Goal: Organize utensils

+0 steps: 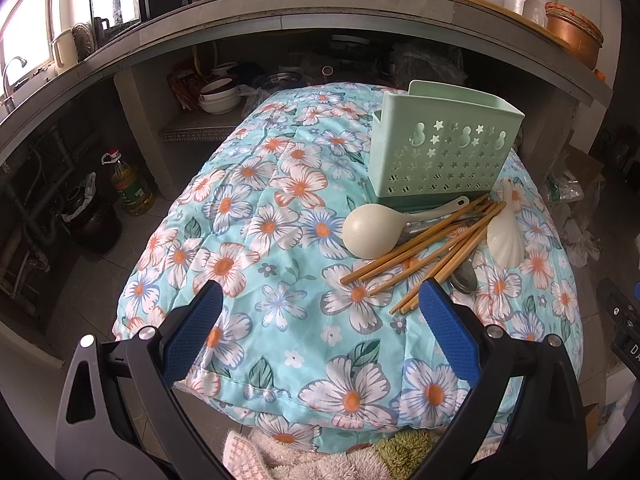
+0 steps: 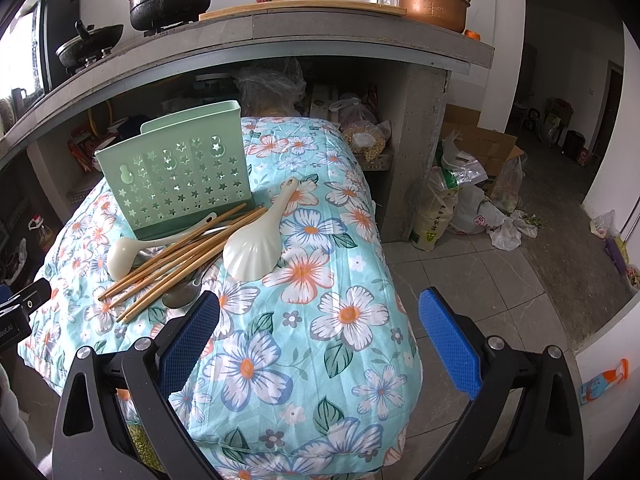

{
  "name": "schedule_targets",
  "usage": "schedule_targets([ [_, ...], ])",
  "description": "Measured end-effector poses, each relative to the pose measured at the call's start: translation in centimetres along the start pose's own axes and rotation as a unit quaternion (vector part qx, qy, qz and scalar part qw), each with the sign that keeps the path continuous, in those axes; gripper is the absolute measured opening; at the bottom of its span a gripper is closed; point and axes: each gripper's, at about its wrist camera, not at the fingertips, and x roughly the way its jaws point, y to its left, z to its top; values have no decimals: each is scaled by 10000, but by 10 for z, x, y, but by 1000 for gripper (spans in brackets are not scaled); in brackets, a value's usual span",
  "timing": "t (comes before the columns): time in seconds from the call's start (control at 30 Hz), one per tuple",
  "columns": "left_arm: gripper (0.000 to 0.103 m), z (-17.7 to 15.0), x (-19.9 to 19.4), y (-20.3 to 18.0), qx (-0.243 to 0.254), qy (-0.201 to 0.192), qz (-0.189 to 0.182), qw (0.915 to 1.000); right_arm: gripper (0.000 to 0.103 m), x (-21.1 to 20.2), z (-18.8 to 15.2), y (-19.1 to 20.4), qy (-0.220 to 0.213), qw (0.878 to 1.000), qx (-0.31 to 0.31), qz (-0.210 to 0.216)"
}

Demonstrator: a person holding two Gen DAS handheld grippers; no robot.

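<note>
A mint-green perforated utensil holder (image 1: 440, 148) (image 2: 176, 176) stands upright on the floral cloth (image 1: 280, 240) (image 2: 320, 280). In front of it lies a heap: several wooden chopsticks (image 1: 424, 252) (image 2: 180, 260), a cream ladle (image 1: 368, 232) (image 2: 124, 254), a shell-shaped rice paddle (image 1: 506, 236) (image 2: 256, 248) and a metal spoon (image 1: 464, 276) (image 2: 180, 296) partly under the chopsticks. My left gripper (image 1: 320, 304) is open, near and left of the heap. My right gripper (image 2: 320, 312) is open, near and right of the heap. Neither holds anything.
A concrete counter (image 1: 280, 16) (image 2: 320, 32) with pots and bottles runs behind, with bowls (image 1: 220, 96) stored beneath. An oil bottle (image 1: 128, 184) stands on the floor at left. Bags and a cardboard box (image 2: 480, 160) lie on the tiled floor at right. Towels (image 1: 300, 460) lie at the near edge.
</note>
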Motion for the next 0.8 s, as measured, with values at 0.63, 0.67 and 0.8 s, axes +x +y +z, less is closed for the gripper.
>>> schedule_targets([
  [0.63, 95, 0, 0, 0, 1, 9, -11, 10000, 97, 1, 0, 1, 17, 10000, -4, 5],
  [0.67, 95, 1, 0, -1, 2, 12, -9, 10000, 97, 1, 0, 0, 17, 10000, -2, 4],
  [0.8, 95, 4, -1, -6, 5, 12, -10, 10000, 97, 0, 0, 0, 18, 10000, -4, 7],
])
